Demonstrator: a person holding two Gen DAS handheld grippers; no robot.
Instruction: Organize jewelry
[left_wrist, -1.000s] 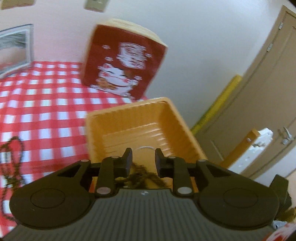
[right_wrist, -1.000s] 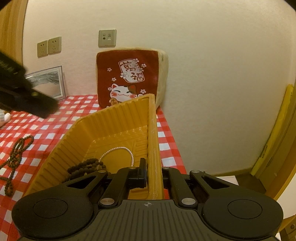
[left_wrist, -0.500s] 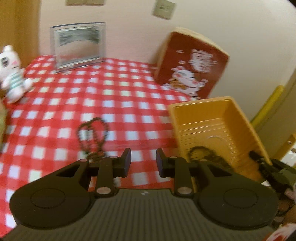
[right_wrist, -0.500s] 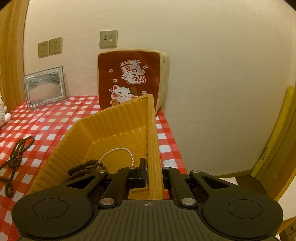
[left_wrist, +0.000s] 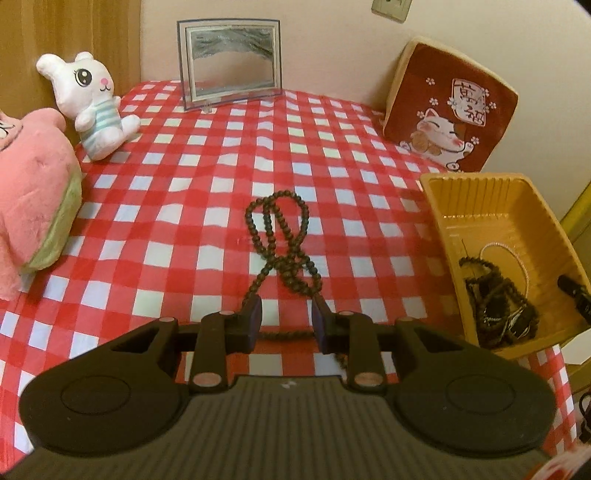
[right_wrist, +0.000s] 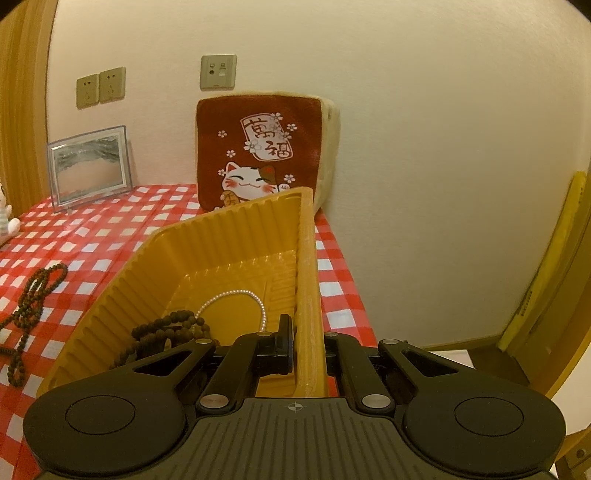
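The left hand-held gripper hangs released above the red-and-white checked surface, its jaws parted and empty over the near end of a long dark brown wooden-bead necklace that lies in loose crossed loops on the cloth. The right hand-held gripper is clenched on the right-hand wall of the ribbed orange plastic tray, one finger inside and one outside. In the tray lie a heap of dark beaded strands and a thin white pearl necklace, well apart from the beads on the cloth.
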